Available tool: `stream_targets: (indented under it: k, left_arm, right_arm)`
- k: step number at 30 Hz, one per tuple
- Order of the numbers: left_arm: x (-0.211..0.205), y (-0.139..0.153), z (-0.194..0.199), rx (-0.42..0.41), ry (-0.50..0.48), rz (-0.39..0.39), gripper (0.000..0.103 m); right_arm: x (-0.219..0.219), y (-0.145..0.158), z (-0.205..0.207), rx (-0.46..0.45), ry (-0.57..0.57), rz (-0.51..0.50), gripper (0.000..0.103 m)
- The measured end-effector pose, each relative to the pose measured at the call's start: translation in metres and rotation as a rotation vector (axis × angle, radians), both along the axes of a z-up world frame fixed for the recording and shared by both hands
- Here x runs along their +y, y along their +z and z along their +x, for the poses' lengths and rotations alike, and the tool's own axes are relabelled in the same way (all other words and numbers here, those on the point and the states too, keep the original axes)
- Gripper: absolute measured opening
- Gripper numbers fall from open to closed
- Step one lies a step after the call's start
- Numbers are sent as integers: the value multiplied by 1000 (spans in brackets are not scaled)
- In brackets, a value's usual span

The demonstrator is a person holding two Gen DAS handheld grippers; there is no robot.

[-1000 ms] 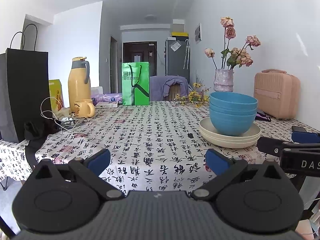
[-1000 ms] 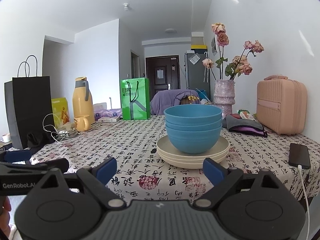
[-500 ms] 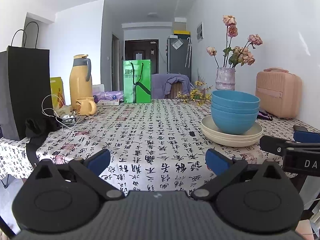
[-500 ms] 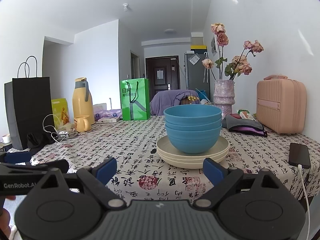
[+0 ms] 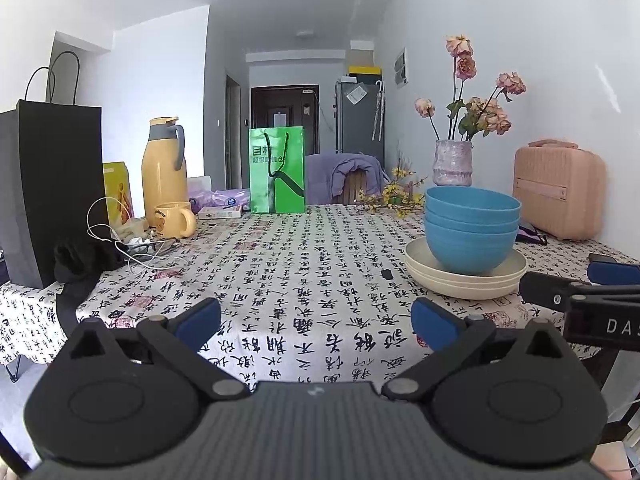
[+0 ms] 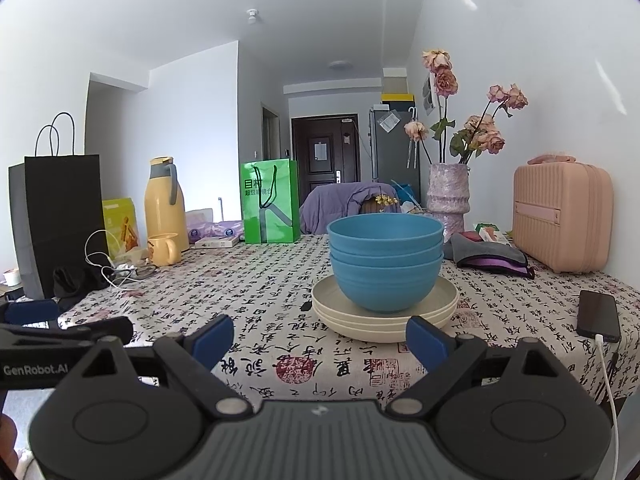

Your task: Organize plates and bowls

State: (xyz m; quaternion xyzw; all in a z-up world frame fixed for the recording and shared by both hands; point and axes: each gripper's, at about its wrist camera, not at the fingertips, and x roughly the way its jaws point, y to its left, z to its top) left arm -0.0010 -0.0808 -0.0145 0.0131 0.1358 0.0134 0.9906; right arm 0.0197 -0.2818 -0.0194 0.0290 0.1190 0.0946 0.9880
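Three nested blue bowls (image 6: 386, 266) stand on a stack of cream plates (image 6: 384, 320) on the patterned tablecloth. In the left wrist view the bowls (image 5: 472, 232) and plates (image 5: 464, 280) sit right of centre. My right gripper (image 6: 320, 344) is open and empty, just in front of the plates near the table's front edge. My left gripper (image 5: 316, 322) is open and empty, over the front of the table, left of the stack. The right gripper also shows in the left wrist view (image 5: 592, 276), and the left gripper in the right wrist view (image 6: 60, 320).
A black bag (image 5: 44, 192), yellow flask (image 5: 164, 168), mug (image 5: 174, 220) and cables (image 5: 132, 244) crowd the left side. A green bag (image 5: 276, 172) stands at the back. A vase of roses (image 6: 448, 196), pink case (image 6: 560, 216), folded cloth (image 6: 488, 256) and phone (image 6: 598, 316) are on the right.
Both grippers stay open and empty. The left wrist view has tilted down a little, so the table contents sit slightly higher. The bowls and plates have not moved.
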Motion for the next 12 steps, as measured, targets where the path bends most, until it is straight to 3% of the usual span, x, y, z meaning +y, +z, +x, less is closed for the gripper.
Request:
stream_targets:
  k: [12]
  left_arm:
    - [-1, 1, 1, -8, -14, 3, 103]
  right_arm:
    - [-1, 1, 2, -6, -8, -8, 93]
